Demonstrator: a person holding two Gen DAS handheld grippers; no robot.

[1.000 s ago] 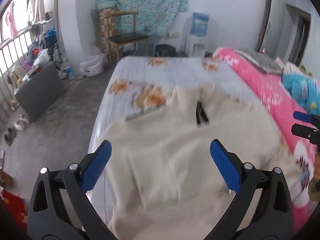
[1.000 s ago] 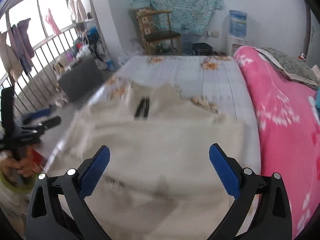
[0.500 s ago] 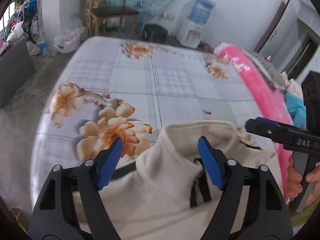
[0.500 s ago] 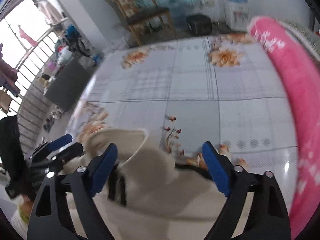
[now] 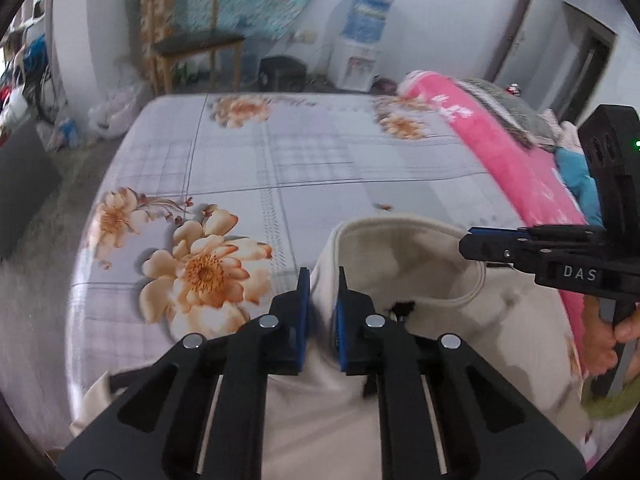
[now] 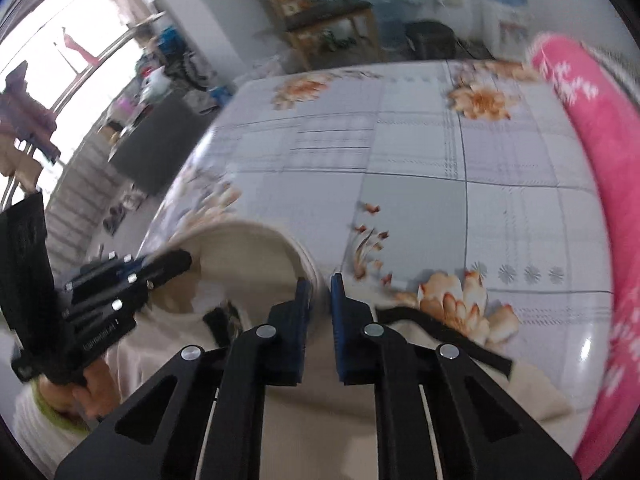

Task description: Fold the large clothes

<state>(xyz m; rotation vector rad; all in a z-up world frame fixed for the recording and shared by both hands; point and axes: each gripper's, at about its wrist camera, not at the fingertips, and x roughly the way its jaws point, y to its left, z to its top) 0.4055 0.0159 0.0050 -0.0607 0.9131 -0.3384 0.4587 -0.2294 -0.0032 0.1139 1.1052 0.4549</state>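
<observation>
On the near part of the flowered bed sheet (image 5: 256,168), the cream garment (image 5: 420,360) lies spread with its collar (image 5: 400,232) standing open toward the far end, and no fold shows yet, so nearly all the folding looks still to do. The left gripper (image 5: 320,284) is clamped on the collar's left edge, and the right gripper (image 6: 321,288) is pinched on its right edge. Right of the garment the pink quilt (image 5: 500,148) crowds the sheet's edge and may hamper a sideways fold.
</observation>
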